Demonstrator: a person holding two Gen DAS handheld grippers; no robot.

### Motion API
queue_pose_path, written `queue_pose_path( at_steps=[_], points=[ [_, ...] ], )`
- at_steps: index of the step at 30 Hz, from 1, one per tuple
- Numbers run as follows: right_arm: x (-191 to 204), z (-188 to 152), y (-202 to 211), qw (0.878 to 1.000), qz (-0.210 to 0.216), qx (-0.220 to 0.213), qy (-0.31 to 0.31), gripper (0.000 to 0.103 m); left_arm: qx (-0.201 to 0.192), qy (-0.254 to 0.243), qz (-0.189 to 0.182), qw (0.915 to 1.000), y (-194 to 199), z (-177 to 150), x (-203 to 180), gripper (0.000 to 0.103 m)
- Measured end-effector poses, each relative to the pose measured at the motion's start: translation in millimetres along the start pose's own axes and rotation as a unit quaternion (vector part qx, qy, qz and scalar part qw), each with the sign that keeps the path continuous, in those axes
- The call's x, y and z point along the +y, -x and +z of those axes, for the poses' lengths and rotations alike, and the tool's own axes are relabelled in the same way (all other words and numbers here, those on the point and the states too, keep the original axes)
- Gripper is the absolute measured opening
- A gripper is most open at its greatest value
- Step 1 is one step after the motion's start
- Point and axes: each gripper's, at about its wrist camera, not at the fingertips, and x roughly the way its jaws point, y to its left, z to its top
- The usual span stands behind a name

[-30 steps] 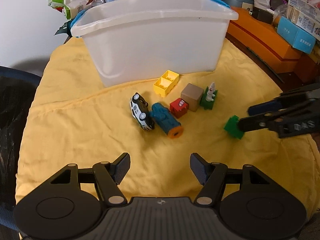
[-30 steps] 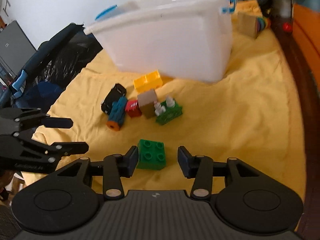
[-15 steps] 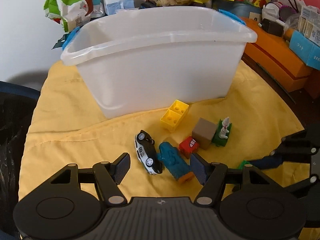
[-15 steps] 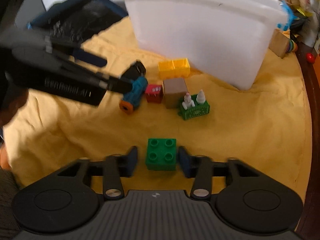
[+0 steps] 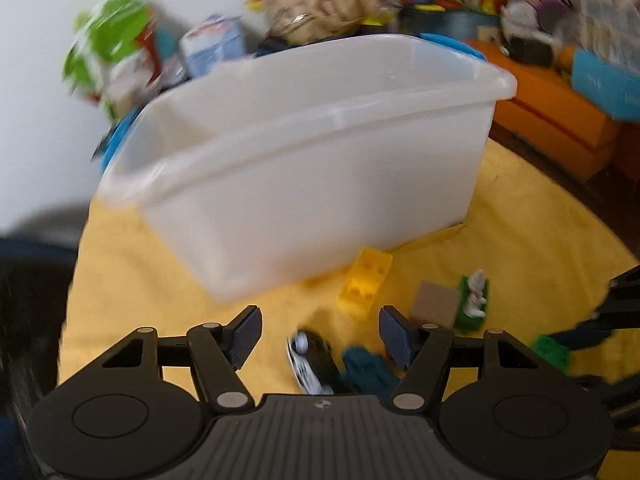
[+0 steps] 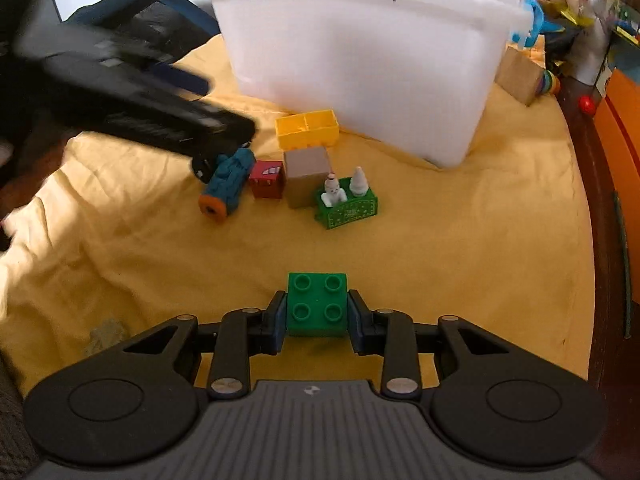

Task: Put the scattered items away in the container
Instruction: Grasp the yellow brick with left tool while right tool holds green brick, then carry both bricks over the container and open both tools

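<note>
Left wrist view: the left claw (image 5: 320, 334) is spread wide and holds nothing. Between its fingers, low in the frame, lies the car (image 5: 311, 360), its long axis running roughly 11 to 5 o'clock, nose toward the bin (image 5: 320, 152). The teal roller (image 5: 366, 372) lies touching the car at its 3 o'clock, partly hidden behind the right finger. Beyond, at 1 o'clock, sit the yellow brick (image 5: 365, 280), the brown cube (image 5: 435, 304) and the figure brick (image 5: 474, 298). The bin stands at 12 o'clock on the yellow cloth (image 5: 132, 280). The picture is blurred, so whether the pads touch the car cannot be told. The left claw is the nearer one to the car, which looks the likely pick; its fingers straddle the car's narrow width.

Right wrist view: the right claw (image 6: 317, 316) is clamped on the green brick (image 6: 317, 309), studs up, pads on its two side faces. Whether it is off the cloth cannot be told. The bin lies at 12 to 1 o'clock, well apart, with the red block (image 6: 267, 179) and the cluster between. The left claw shows as a dark blur at 10 o'clock over the car.
</note>
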Motion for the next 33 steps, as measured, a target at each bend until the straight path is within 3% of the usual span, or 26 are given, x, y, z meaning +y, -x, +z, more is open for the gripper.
queue_pose_path(
  at_steps=[6, 7, 8, 11, 17, 21, 27, 29, 33],
  points=[
    [-7, -7, -1, 1.000, -0.009, 0.001, -0.024, 0.034, 0.024, -0.050, -0.049, 0.9972, -35, 9, -7, 0.068],
    [-8, -8, 0, 1.000, -0.009, 0.000, -0.025, 0.034, 0.032, -0.046, -0.055, 0.9969, -42, 9, -6, 0.058],
    [-8, -7, 0, 1.000, -0.010, -0.001, -0.025, 0.034, 0.042, -0.038, -0.066, 0.9962, -48, 9, -5, 0.035],
    [-7, -6, 0, 1.000, -0.016, -0.001, -0.026, 0.034, 0.047, -0.019, -0.102, 0.9935, -55, 7, -2, 0.027],
    [-5, -2, 9, 1.000, -0.027, -0.007, -0.013, 0.034, -0.003, -0.023, -0.106, 0.9941, -4, 0, -5, 0.027],
    [-6, 20, 42, 0.999, -0.026, -0.047, 0.008, 0.034, -0.061, -0.006, -0.108, 0.9923, 56, 16, 5, 0.027],
    [-9, 88, 112, 0.984, -0.046, -0.170, 0.022, 0.034, -0.142, 0.057, -0.058, 0.9865, 113, 72, 36, 0.027],
    [-15, 113, 122, 0.978, -0.059, -0.201, 0.011, 0.034, -0.149, 0.074, -0.038, 0.9854, 112, 90, 46, 0.027],
    [-24, 155, 109, 0.975, -0.077, -0.209, -0.001, 0.034, -0.124, 0.081, 0.011, 0.9890, 76, 114, 58, 0.027]
  ],
)
